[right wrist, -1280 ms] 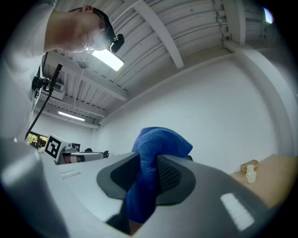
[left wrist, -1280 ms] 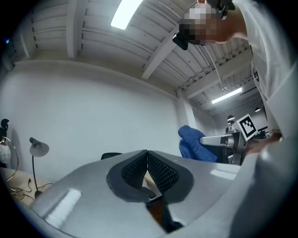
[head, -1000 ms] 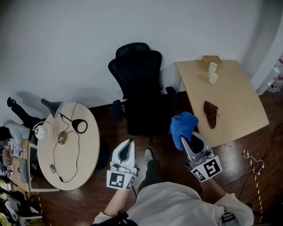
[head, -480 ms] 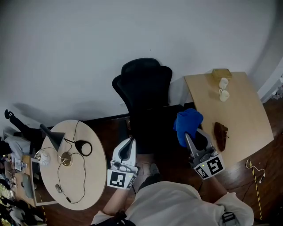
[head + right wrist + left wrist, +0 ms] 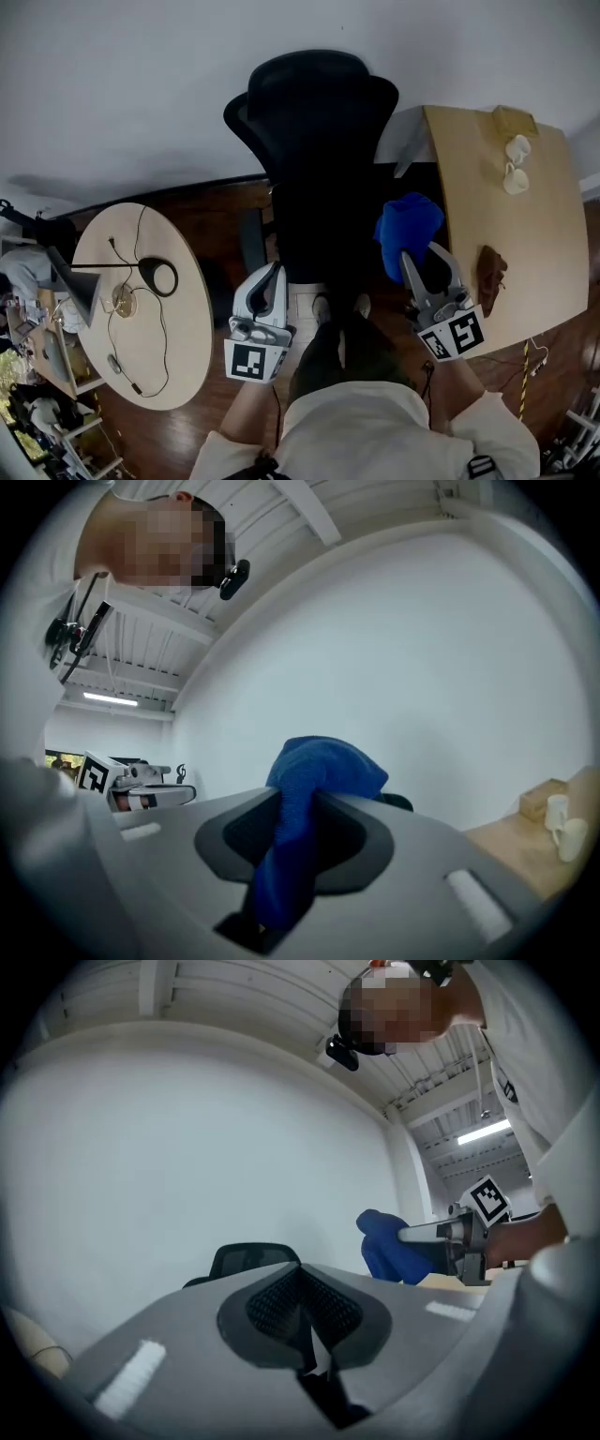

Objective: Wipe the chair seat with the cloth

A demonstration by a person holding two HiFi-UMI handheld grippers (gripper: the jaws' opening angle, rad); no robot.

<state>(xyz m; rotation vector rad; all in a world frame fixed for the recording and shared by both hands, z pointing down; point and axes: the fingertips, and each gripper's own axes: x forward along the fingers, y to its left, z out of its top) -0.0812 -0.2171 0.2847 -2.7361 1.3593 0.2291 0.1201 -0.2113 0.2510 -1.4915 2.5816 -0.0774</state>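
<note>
Protruding from right tool [image 5: 422, 258]: cloth [image 5: 409, 223].

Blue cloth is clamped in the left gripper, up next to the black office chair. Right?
Wrong gripper. The blue cloth is clamped in the right gripper, not the left. The right gripper view shows it pinched between that gripper's jaws. The left gripper has its jaws together with nothing in them. The rest holds: the cloth is next to the black office chair.
</note>
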